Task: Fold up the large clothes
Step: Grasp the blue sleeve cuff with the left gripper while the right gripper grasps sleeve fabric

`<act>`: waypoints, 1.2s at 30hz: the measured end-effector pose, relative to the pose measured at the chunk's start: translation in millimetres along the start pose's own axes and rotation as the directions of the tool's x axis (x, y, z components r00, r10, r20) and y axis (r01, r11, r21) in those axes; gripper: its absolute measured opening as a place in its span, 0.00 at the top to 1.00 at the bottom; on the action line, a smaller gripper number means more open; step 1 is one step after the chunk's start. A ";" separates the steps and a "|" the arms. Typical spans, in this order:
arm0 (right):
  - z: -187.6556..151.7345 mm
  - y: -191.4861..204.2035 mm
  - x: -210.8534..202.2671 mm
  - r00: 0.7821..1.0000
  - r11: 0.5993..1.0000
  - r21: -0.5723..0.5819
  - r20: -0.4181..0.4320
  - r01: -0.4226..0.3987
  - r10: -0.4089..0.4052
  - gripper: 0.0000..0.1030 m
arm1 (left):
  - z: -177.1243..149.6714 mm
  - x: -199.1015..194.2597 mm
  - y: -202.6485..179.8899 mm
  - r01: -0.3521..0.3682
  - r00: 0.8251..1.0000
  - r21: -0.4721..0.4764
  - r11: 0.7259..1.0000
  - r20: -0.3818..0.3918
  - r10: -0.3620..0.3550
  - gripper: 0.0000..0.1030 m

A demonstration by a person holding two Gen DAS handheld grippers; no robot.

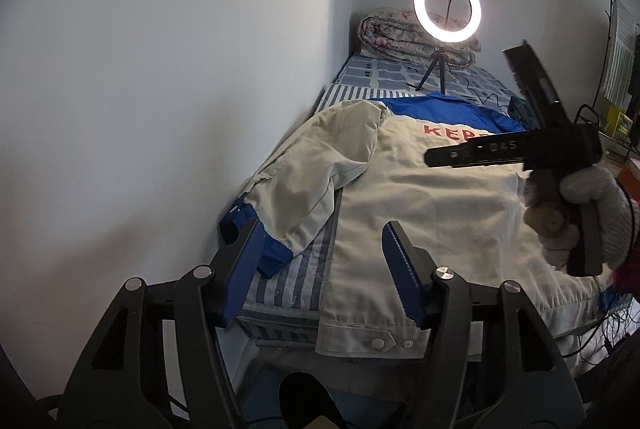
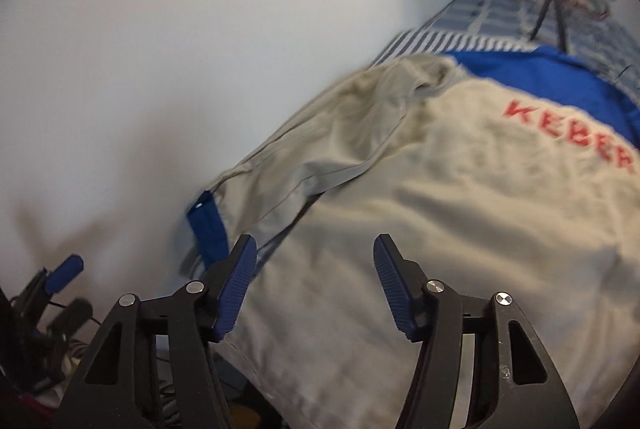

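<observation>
A beige work jacket (image 1: pixel 432 213) with a blue yoke and red lettering is shown laid back-up on the bed (image 1: pixel 288 285), its hem reaching the near edge of the bed and its collar end lying toward the ring light (image 1: pixel 447 6). One sleeve (image 1: pixel 316 165) is seen folded inward and resting rumpled along the wall side of the jacket, its blue cuff (image 1: pixel 276 257) hanging near the bed edge. The left claw (image 1: pixel 320 269) is held with jaws spread wide and nothing between them, above the hem corner on the wall side of the jacket. The right claw (image 2: pixel 314 277) is likewise seen parted and empty, poised over the lower back panel; the view is blurred. In the left wrist view the right tool is gripped in a gloved hand (image 1: pixel 588 213) on the side of the jacket away from the wall. The step in hand is judged to be the start of a fold. A clean result is favoured if the rumpled sleeve is flattened first, a single layer at the hem corner is pinched, and the cloth is carried low and evenly toward the collar
</observation>
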State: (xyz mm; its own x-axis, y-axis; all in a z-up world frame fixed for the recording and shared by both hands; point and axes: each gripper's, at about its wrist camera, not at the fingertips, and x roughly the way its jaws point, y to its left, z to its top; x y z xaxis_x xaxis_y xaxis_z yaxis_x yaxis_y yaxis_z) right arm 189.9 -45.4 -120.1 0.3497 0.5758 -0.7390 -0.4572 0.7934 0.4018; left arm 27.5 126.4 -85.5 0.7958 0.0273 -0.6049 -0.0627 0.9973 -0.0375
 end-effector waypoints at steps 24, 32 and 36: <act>23.2 20.2 180.3 0.969 0.985 0.138 -0.206 -0.107 0.134 0.74 | -5.5 26.0 28.6 0.009 0.994 -0.101 0.995 -0.104 -0.020 0.40; 42.6 21.9 133.3 0.945 0.949 0.203 -0.172 -0.241 0.276 0.96 | -3.6 24.4 30.3 -0.004 0.995 -0.098 0.995 -0.096 -0.005 0.40; 48.1 2.0 81.3 0.936 0.939 0.203 -0.163 -0.279 0.313 0.97 | -3.5 24.9 27.1 0.011 0.995 -0.091 0.996 -0.099 -0.020 0.40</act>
State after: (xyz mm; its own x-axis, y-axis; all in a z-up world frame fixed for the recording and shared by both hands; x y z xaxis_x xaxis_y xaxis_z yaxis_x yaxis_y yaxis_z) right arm 256.8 12.5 -153.3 0.0509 0.7551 -0.6537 -0.3609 0.6242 0.6929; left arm 43.6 153.9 -104.4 0.7336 0.0002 -0.6796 -0.1082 0.9873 -0.1164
